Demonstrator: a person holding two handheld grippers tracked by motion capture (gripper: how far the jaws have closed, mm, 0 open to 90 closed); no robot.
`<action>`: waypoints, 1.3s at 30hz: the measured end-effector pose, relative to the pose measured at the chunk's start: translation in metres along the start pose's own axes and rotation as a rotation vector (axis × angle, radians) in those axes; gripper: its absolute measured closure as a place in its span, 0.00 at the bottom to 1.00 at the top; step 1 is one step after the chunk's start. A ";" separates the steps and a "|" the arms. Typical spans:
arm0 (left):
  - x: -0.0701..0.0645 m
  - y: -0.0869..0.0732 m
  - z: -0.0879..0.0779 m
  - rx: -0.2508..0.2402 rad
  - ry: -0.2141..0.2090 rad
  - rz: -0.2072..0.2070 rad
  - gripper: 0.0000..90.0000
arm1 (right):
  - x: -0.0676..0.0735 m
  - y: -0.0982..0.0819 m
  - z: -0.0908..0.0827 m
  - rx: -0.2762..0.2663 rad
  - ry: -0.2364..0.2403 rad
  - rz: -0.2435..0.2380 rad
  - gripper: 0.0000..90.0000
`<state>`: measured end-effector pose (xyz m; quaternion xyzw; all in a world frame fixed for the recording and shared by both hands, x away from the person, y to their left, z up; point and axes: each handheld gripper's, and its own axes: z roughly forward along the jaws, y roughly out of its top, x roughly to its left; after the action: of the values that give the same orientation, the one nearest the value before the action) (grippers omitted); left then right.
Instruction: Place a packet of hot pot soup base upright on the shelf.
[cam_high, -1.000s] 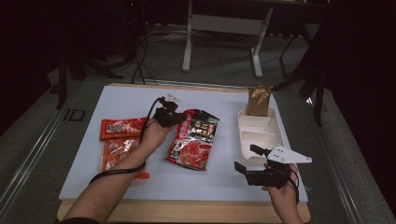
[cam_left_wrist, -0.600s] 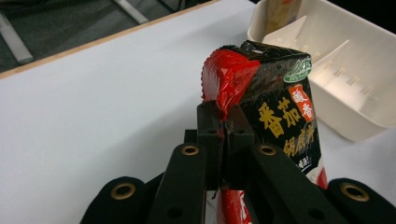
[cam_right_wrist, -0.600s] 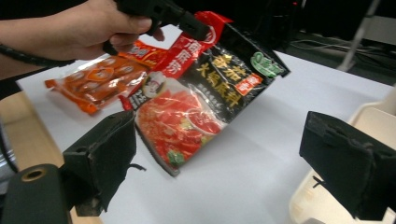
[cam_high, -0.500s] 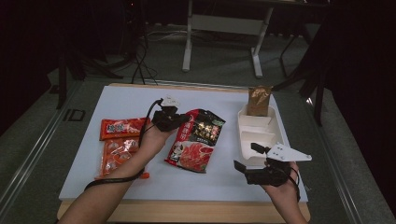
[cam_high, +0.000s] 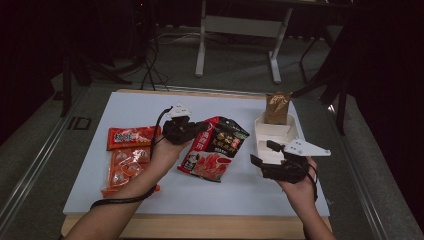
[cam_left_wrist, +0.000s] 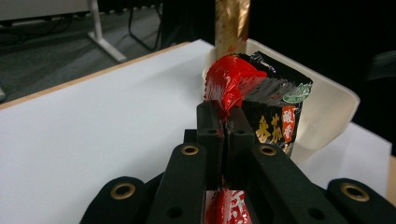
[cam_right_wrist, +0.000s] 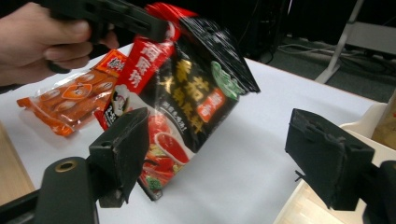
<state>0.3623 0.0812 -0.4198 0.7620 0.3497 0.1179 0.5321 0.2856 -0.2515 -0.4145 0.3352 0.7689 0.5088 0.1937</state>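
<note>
A red-and-black snack pouch (cam_high: 215, 147) hangs tilted at the table's middle, its lower end on the white board. My left gripper (cam_high: 200, 129) is shut on the pouch's top left edge. In the left gripper view the jaws (cam_left_wrist: 225, 116) pinch the crumpled red corner of the pouch (cam_left_wrist: 261, 93). My right gripper (cam_high: 263, 152) stands open beside the white tray (cam_high: 274, 131); its jaws have just been closing a little, with nothing between them. The right gripper view looks past its own jaws (cam_right_wrist: 224, 149) at the pouch (cam_right_wrist: 187, 88) and the left gripper (cam_right_wrist: 154, 23).
Orange snack packets (cam_high: 127, 155) lie at the left of the board. A brown-gold bag (cam_high: 276, 107) stands upright in the far end of the tray. A table frame and cables stand on the dark floor beyond.
The left gripper has risen and shifted slightly right, lifting the pouch's top end off the board. The right gripper has edged up a little.
</note>
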 end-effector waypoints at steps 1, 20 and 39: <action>0.000 0.000 -0.001 -0.009 -0.008 -0.001 0.98 | -0.001 0.001 0.002 0.005 0.003 -0.002 0.25; -0.026 0.011 -0.023 -0.180 -0.136 -0.001 0.97 | -0.006 0.021 0.018 -0.032 0.084 0.065 0.56; -0.021 0.002 -0.014 -0.175 -0.204 -0.063 0.97 | -0.001 0.038 0.015 -0.029 0.131 0.044 0.85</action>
<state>0.3396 0.0773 -0.4082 0.7093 0.3057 0.0531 0.6329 0.3080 -0.2325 -0.3864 0.3152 0.7648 0.5451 0.1365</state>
